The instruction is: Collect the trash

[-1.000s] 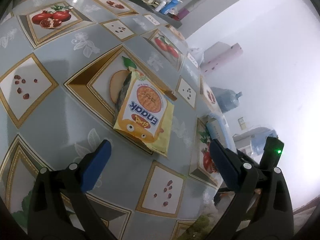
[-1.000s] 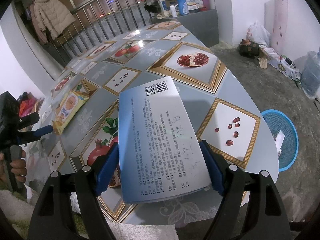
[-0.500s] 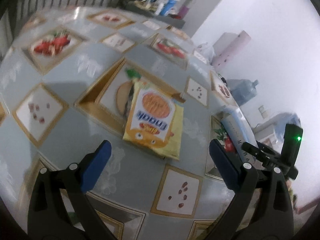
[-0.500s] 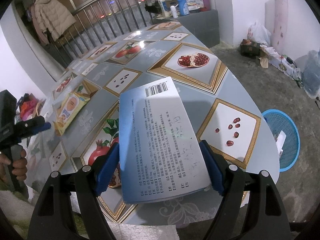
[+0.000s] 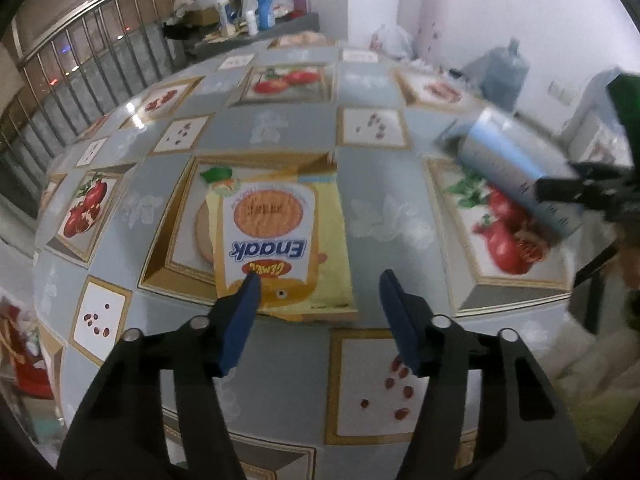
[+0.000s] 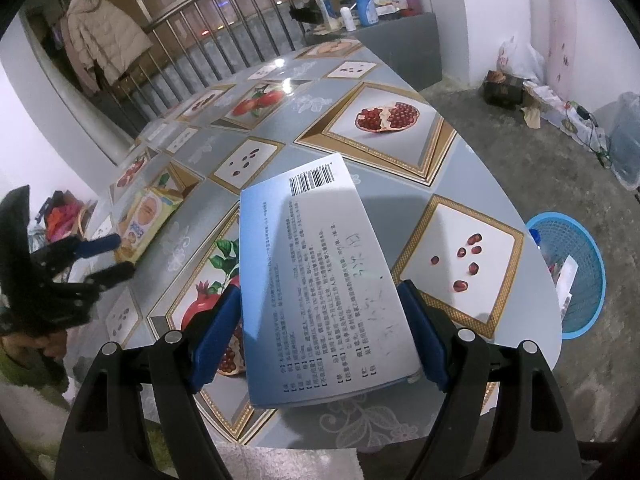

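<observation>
Closing now: the left gripper (image 5: 318,284) has its jaws narrowing from the wide spread of a second ago, with nothing yet between them. Its view has also rolled and swung, so the wrapper (image 5: 280,240) that sat tilted well ahead now lies square-on, its near edge just beyond the fingertips. One blue tip overlaps the wrapper's near corner in the left view; contact cannot be confirmed. In the right view the left gripper (image 6: 108,256) sits just beside the wrapper (image 6: 146,224).

Reading: the left hand has lined up on the wrapper and is pre-shaping for a pinch on its near edge. Pickup not yet made.

The right gripper (image 6: 320,328) is unchanged: jaws clenched on the box (image 6: 320,280), pads against both long sides, box lifted clear of the table (image 6: 400,80). The box (image 5: 516,168) shows blurred at the right of the left view.

Edges and room:
- Wrapper lies flat toward the table's left edge, inside a printed frame, well apart from the box.
- Table surface between the two grippers is bare; nothing crowds the wrapper.
- Box hangs over the table's near edge, toward its right corner.
- Bin (image 6: 572,276) stands on the floor just off that right edge, already holding scraps. Path from box to bin looks open, judged out over the rim and down.
- Wrapper is thin and flat; a pinch may slide over it rather than lift.
</observation>
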### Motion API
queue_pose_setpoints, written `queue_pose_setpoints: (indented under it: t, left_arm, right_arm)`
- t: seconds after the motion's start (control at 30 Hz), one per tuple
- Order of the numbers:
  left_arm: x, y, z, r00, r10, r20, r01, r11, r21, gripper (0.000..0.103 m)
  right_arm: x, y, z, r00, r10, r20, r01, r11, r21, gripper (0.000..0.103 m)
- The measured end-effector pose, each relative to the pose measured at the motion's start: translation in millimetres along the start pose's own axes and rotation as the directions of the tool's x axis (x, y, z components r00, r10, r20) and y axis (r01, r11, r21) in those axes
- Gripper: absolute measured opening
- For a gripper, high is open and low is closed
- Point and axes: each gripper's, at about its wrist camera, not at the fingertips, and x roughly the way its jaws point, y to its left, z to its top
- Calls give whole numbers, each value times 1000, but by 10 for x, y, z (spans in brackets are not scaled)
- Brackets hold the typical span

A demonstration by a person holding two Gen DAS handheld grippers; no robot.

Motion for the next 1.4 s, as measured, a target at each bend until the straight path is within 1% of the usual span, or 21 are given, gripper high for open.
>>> queue_pose_setpoints:
  t: [0.13, 0.3, 0.4, 0.5, 0.6, 0.63, 0.77, 0.83, 1.03, 1.4]
  left_arm:
    - [51, 69, 1, 1000, 0, -11, -1, 999, -52, 47]
    - [47, 88, -19, 1000, -9, -10, 8, 998, -68, 46]
    - [41, 86, -22, 1000, -12, -9, 12, 998, -69, 42]
    - [32, 83, -19, 999, -39, -5, 38, 996, -78, 26]
    - [35, 88, -10, 998, -58, -3, 57, 995, -87, 14]
    - [38, 92, -7, 998, -65, -3, 65, 994, -91, 8]
    - [33, 104, -14, 996, -87, 2, 87, 991, -106, 3]
    - [30, 104, -18, 997, -79, 4, 79, 992, -102, 2]
    - [-21, 135, -18, 997, -70, 22, 72, 991, -115, 0]
    - [-245, 237, 80, 994, -60, 95, 73, 987, -141, 0]
  right_arm:
    - [8, -8, -3, 1000, 0, -2, 0, 1000, -2, 77]
    - [20, -3, 0, 1000, -4, -3, 4, 1000, -3, 77]
    - [27, 4, 9, 1000, -6, -4, 6, 1000, -4, 77]
    - [28, 2, 5, 1000, -8, -7, 8, 1000, -2, 77]
    - [40, -4, 12, 1000, -8, -12, 8, 1000, -2, 77]
    - [37, -5, 6, 1000, -8, -13, 8, 1000, -1, 77]
    - [35, -4, 4, 1000, -9, -13, 9, 1000, -1, 77]
    - [38, -7, 6, 1000, -9, -14, 9, 1000, 3, 77]
    - [31, -1, -5, 1000, -8, -15, 8, 1000, 5, 76]
    - [-49, 17, 8, 1000, -1, 9, 1, 1000, 14, 74]
